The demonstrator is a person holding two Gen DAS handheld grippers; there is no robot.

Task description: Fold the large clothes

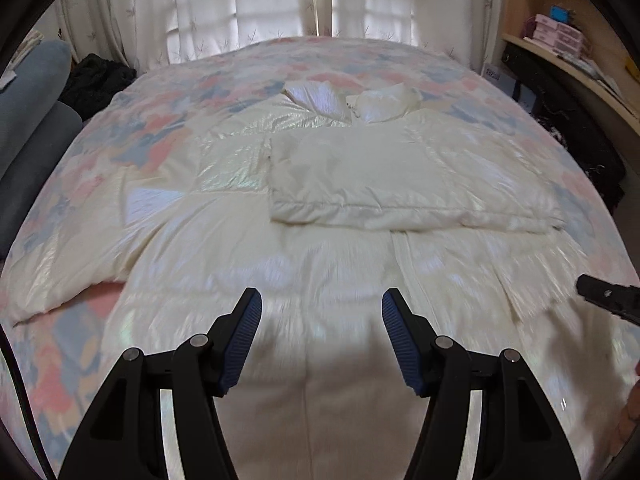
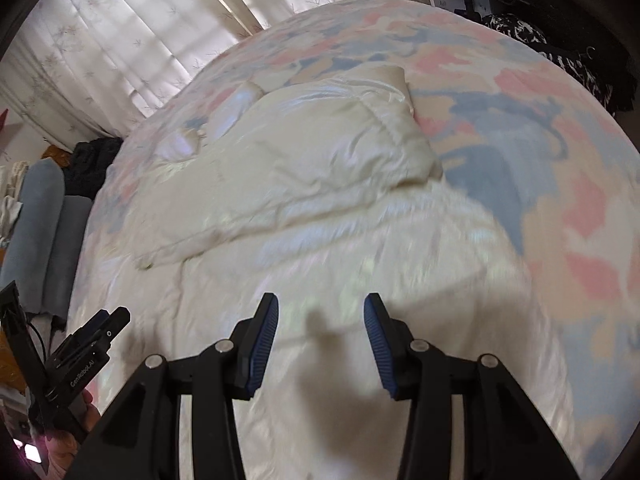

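A large cream padded jacket (image 1: 320,208) lies spread on the bed, collar far, hem near. Its right sleeve (image 1: 400,184) is folded across the chest; its left sleeve (image 1: 80,256) lies out to the left. My left gripper (image 1: 322,304) is open and empty above the lower part of the jacket. My right gripper (image 2: 320,308) is open and empty above the jacket's (image 2: 304,184) lower right part. The right gripper's tip (image 1: 608,300) shows at the right edge of the left wrist view. The left gripper (image 2: 92,336) shows at the lower left of the right wrist view.
The bed has a quilt (image 1: 168,100) patterned in pink, blue and beige. White curtains (image 1: 280,0) hang behind it. Grey cushions (image 1: 32,120) and dark clothes (image 1: 96,76) lie at the left. A wooden shelf (image 1: 560,40) and dark items (image 1: 576,128) stand at the right.
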